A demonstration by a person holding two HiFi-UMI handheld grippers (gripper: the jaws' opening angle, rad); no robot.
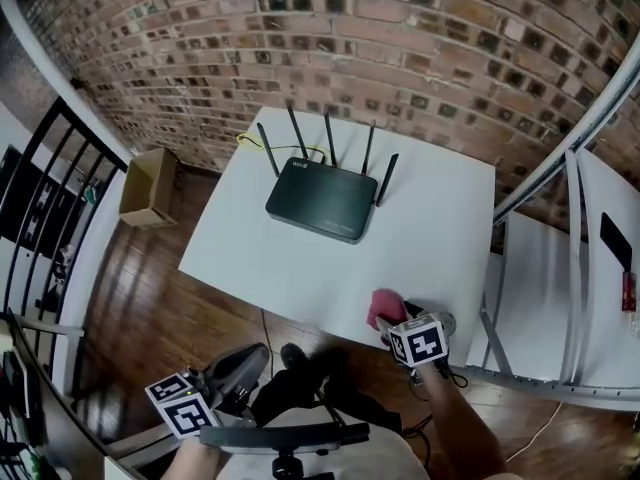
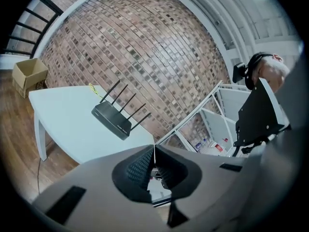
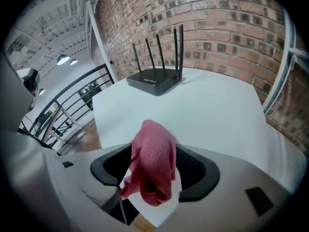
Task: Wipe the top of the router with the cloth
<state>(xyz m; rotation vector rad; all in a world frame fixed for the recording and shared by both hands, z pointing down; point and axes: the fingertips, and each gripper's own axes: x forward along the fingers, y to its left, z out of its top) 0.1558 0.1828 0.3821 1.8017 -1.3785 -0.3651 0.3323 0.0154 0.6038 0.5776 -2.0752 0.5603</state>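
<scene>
Between right gripper jaws: crumpled pink terry cloth, at white table near edge
Right jaws: spread wide, flanking cloth
Left gripper jaws: pressed together, empty
Black five-antenna router: mid-table, well apart from cloth

White table, black router toward its far side; pink cloth at near edge

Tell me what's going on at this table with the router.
A person stands at a white table with a claw in each hand. The right claw is at the table's near edge, its jaws wide apart around a pink cloth and not visibly pinching it. The black router sits farther back with its antennas up, and nothing touches it. The left claw is shut and empty, held off the table.
</scene>
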